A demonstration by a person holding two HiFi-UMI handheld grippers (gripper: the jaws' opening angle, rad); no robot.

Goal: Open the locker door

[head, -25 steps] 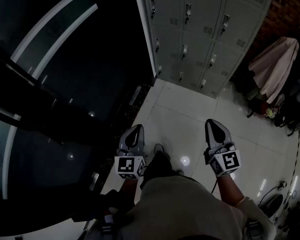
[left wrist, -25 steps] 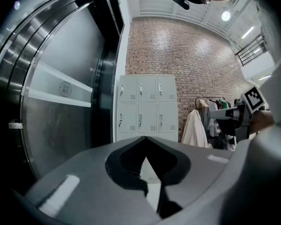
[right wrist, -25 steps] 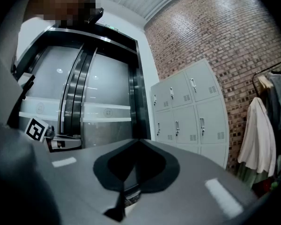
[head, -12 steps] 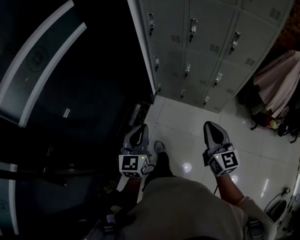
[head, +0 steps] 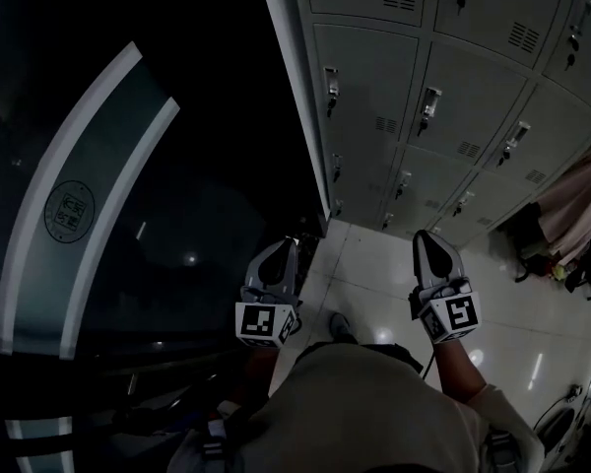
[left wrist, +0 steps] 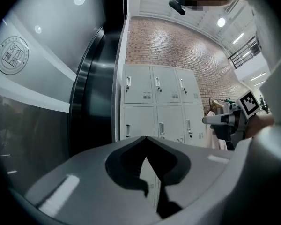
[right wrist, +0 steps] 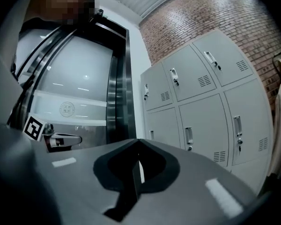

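Note:
A bank of grey lockers (head: 443, 97) stands ahead, every door shut, each with a small latch handle (head: 428, 101). The same lockers (left wrist: 159, 97) show in the left gripper view, and closer lockers (right wrist: 201, 102) fill the right gripper view. My left gripper (head: 284, 248) is held low in front of the lockers' left edge, its jaws together on nothing. My right gripper (head: 426, 237) is beside it to the right, also shut and empty. Neither touches a locker. Each gripper view catches the other gripper: the right gripper (left wrist: 222, 121) and the left gripper (right wrist: 61, 139).
A dark glass wall (head: 158, 126) with a pale curved stripe and round emblem (head: 69, 210) fills the left. Pinkish cloth (head: 581, 205) hangs at the right of the lockers. White glossy floor tiles (head: 374, 274) lie below. A brick wall (left wrist: 178, 46) rises behind the lockers.
The lockers have grown larger and come nearer in the head view as the person walks towards them. Both grippers keep their place in front of the body, still shut.

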